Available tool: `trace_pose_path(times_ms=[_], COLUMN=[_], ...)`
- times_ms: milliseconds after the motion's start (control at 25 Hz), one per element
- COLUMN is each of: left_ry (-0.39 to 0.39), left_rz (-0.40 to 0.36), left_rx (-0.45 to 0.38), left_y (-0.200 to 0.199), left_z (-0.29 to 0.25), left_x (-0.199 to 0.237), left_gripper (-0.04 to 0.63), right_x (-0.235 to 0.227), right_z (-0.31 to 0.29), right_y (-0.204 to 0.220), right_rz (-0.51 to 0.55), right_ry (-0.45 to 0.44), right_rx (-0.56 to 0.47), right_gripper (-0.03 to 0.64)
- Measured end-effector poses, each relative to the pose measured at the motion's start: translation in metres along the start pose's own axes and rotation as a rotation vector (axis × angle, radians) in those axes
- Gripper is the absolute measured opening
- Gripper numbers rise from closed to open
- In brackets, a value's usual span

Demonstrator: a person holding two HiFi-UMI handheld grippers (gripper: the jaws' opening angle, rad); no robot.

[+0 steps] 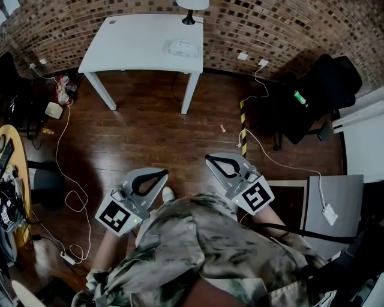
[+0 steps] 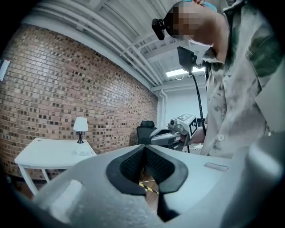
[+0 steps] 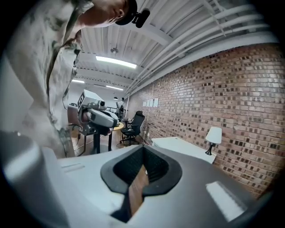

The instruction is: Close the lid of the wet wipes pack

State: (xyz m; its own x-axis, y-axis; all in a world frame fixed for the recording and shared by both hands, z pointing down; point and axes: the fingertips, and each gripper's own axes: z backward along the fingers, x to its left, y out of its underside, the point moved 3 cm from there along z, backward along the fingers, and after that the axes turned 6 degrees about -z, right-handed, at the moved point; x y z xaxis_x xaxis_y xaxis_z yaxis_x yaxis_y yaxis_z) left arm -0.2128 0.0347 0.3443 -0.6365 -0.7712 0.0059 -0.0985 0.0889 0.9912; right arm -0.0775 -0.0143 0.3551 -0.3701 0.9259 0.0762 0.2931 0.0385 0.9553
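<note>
The wet wipes pack (image 1: 183, 47) lies on the white table (image 1: 132, 45) by the brick wall, near the lamp base; it is too small to tell how its lid stands. The left gripper view also shows the pack (image 2: 82, 152), small, beside the lamp. Both grippers are held close to the person's body, far from the table and over the wooden floor. My left gripper (image 1: 163, 174) is shut with nothing in it, jaw tips together (image 2: 144, 148). My right gripper (image 1: 208, 157) is shut and empty as well (image 3: 143, 149).
A black office chair (image 1: 318, 90) stands at the right, with cables (image 1: 264, 150) trailing across the floor. A round desk (image 1: 15, 180) with clutter is at the left edge. A lamp (image 1: 191, 9) stands on the white table. A grey cabinet (image 1: 336, 204) is at the near right.
</note>
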Motion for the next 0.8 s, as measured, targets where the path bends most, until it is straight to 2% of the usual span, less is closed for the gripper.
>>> trace_pose_path(times_ms=[360,560,800], left_ry=[0.032,-0.006,-0.086], left_rz=[-0.059,-0.078,-0.05], left_rx=[0.015,0.012,0.041], left_y=[-0.02,-0.034,-0.034], left_z=[-0.043,-0.087,-0.12], left_x=[-0.073,-0.136,-0.216], left_gripper=[0.0,0.0,0.0], right_x=[0.01,0.001,-0.009], right_z=[0.088,0.166,0.252], right_y=[0.018,0.046,0.094], right_rz=[0.016,0.019,-0.009], right_ry=[0.019,0.007,-0.009], right_rx=[-0.029,-0.034,-0.009], right_gripper=[0.006,0.006,0.006])
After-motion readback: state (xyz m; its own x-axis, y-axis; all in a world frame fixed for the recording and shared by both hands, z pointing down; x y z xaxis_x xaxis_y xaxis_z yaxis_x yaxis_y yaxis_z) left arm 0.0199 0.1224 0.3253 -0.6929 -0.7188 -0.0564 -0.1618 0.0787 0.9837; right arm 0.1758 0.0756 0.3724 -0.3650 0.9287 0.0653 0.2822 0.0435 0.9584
